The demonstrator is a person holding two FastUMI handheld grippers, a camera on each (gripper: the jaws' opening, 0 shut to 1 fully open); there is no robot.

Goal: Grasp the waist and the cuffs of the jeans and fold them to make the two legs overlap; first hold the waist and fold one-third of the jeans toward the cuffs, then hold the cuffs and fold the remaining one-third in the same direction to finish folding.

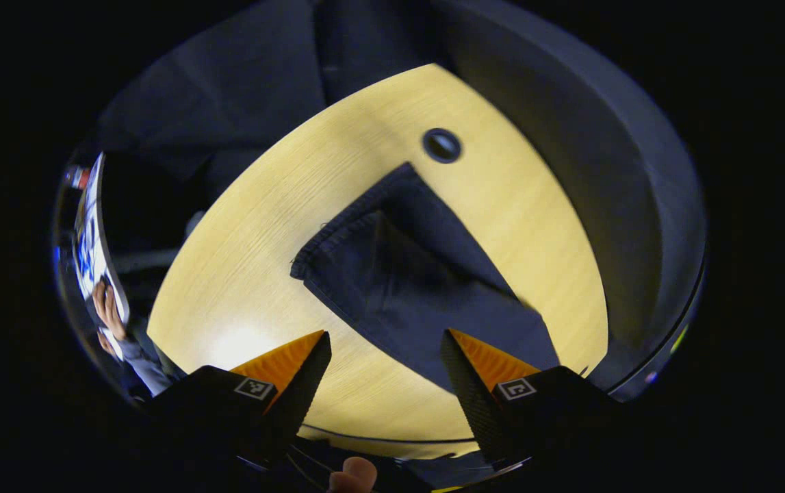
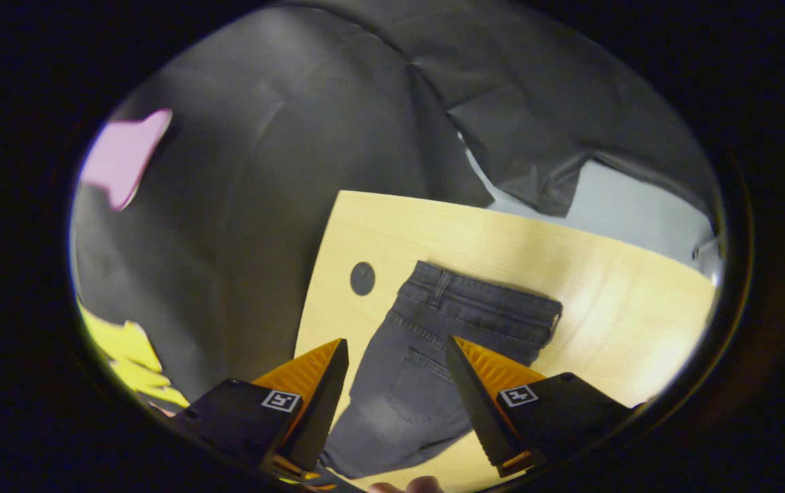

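In the left gripper view, far over on the left side, I see a person's hand (image 1: 108,308) and a sleeve (image 1: 146,363) next to something white and blue that is too blurry for me to make out. Next comes the pale wooden table (image 1: 241,274), with a bright patch of light near my left gripper (image 1: 385,342). Its jaws are wide apart and hold nothing. They hang above the table. Between them and past them lie the dark jeans (image 1: 419,281). From here I see the cuffs (image 1: 337,233), with their stitched hems, pointing toward the far left of the table. The two legs lie one on top of the other. Past the cuffs there is a small round hole (image 1: 441,145) in the table. A fingertip (image 1: 354,474) shows at the very bottom.

In the right gripper view, the same round hole (image 2: 362,278) sits just left of the jeans (image 2: 413,370). My right gripper (image 2: 397,349) has its jaws wide apart too, and they grip nothing. They hang above the jeans, which lie flat on the table (image 2: 625,308). The waist (image 2: 488,294) is at the far end, with a belt loop and a back pocket showing. To the right of the waist the table is bare wood.
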